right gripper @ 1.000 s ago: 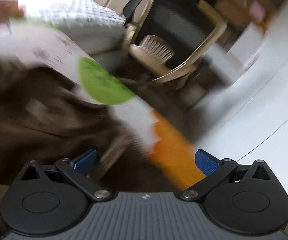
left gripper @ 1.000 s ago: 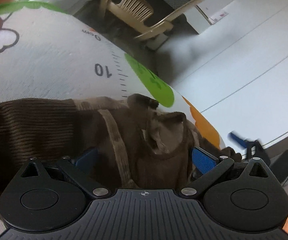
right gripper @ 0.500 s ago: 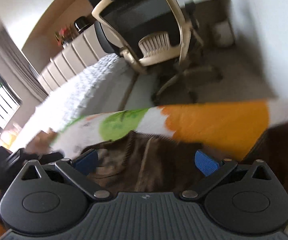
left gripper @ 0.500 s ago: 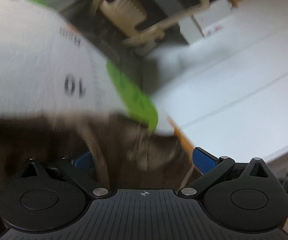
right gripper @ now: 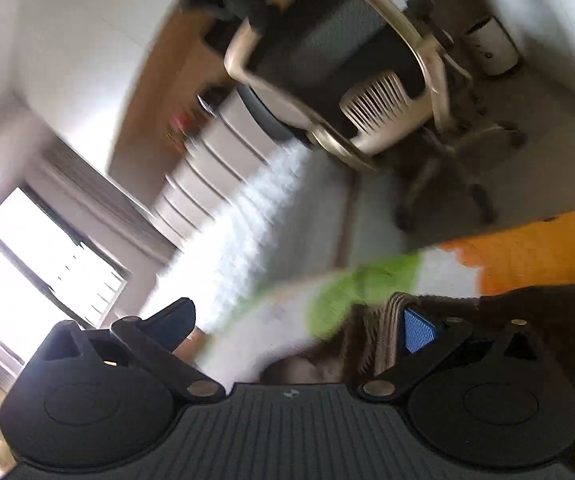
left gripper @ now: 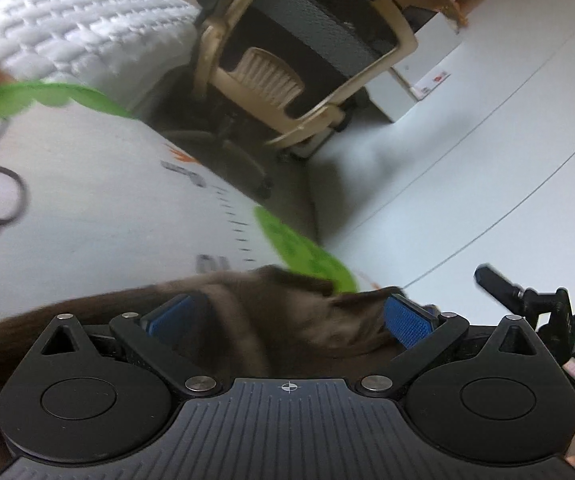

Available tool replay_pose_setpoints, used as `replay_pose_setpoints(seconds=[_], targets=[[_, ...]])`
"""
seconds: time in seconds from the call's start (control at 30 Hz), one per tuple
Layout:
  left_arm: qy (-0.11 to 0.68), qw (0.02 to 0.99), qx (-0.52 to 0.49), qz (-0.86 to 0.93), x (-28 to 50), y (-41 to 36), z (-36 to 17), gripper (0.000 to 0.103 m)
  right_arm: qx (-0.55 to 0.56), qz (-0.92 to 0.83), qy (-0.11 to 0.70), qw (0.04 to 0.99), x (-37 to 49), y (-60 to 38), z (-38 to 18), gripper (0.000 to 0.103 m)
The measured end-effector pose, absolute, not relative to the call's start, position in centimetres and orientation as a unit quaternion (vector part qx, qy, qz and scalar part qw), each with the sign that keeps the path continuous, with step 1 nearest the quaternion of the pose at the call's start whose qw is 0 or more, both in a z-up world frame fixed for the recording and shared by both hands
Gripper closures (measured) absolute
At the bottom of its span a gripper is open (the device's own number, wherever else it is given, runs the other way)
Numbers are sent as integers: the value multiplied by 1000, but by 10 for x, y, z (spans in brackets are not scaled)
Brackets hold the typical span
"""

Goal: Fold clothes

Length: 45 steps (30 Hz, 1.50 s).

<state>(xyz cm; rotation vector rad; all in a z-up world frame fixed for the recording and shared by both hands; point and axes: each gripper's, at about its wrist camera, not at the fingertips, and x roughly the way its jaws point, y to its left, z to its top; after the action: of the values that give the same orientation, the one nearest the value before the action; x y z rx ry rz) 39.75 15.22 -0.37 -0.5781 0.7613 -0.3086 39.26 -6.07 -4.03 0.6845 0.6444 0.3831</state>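
Observation:
A brown ribbed garment point(left gripper: 287, 316) with a tan strap lies on a white printed mat point(left gripper: 99, 200). In the left wrist view my left gripper point(left gripper: 291, 316) is open, its blue pads on either side of a bunched part of the garment without pinching it. In the right wrist view my right gripper point(right gripper: 303, 324) is open; the garment point(right gripper: 527, 316) and its tan ribbed edge point(right gripper: 387, 328) sit by the right pad, and the mat point(right gripper: 271, 336) shows between the jaws. The right gripper also shows at the right edge of the left wrist view point(left gripper: 527, 300).
A beige office chair point(left gripper: 299, 68) stands past the mat's far edge, next to a white quilted mattress point(left gripper: 67, 24). White floor point(left gripper: 467, 152) lies to the right. A window point(right gripper: 27, 272) and white drawers point(right gripper: 215, 160) show in the right wrist view.
Both views swung; the left gripper pulled back so less of the garment shows ahead. The right gripper tilted toward the window, with the garment shifted to its right side.

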Motion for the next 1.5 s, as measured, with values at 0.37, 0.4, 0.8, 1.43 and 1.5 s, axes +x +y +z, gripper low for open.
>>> replay_pose_setpoints(seconds=[0.37,0.4,0.8,1.43,1.5], targets=[[383,905,45,-179,220,81,15,0,31,117,337,934,202,-72,-37,0],[380,904,67,-183,199,73,13,0,4,117,335,935,180,-70,-38,0],[372,891,161,-205,36,48,-14,0,-231,103,343,905,-3,-53,-63,0],[304,938,162,47,56,97,-6,0,-229,33,245,942,-7,-45,-39,0],[306,938,157,51,60,102,-2,0,-245,76,262,930,-17,-31,-49,0]])
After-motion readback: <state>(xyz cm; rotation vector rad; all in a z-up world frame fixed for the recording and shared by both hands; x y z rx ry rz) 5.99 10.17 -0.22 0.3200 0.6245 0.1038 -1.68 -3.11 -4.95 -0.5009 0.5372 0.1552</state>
